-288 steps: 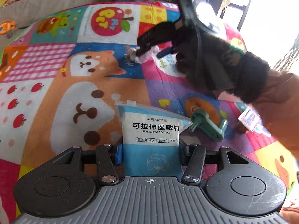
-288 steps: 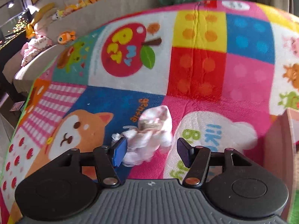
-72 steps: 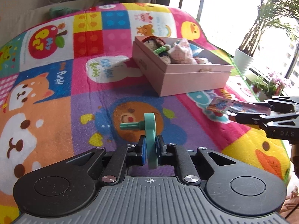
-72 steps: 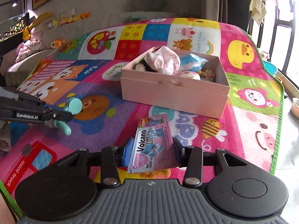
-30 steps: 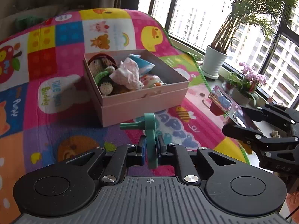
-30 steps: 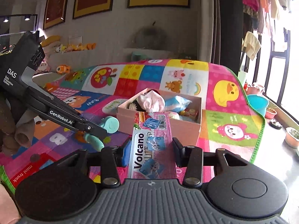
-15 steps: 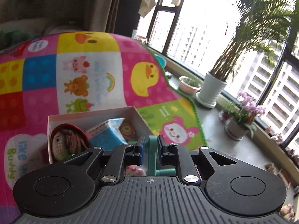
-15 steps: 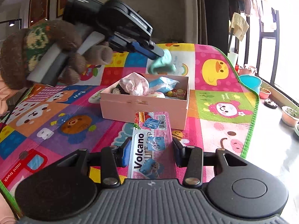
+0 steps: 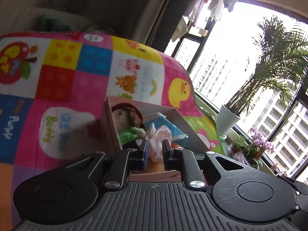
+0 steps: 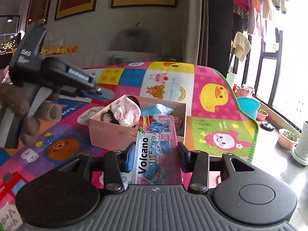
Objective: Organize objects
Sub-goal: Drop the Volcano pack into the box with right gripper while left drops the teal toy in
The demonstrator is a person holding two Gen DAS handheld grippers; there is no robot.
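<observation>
Both grippers were black, ribbed bodies with round side discs, silver screws and blue pads [image 10: 129, 158]. The left gripper [image 10: 104, 94] carried white lettering; a fuzzy brown glove [image 10: 28, 115] wrapped its handle.

One pink box [image 10: 115, 132], one Volcano packet [image 10: 156, 154], one knitted doll [image 9: 127, 121], two grippers [image 9: 155, 152]

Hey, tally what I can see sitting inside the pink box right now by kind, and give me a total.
Crocheted doll with brown hair and green top: 1
Crumpled pink and white cloth: 1
Blue plastic packet: 1
Total: 3 clearly visible in the pink cardboard box; smaller bits near its right wall are too hidden to count.
</observation>
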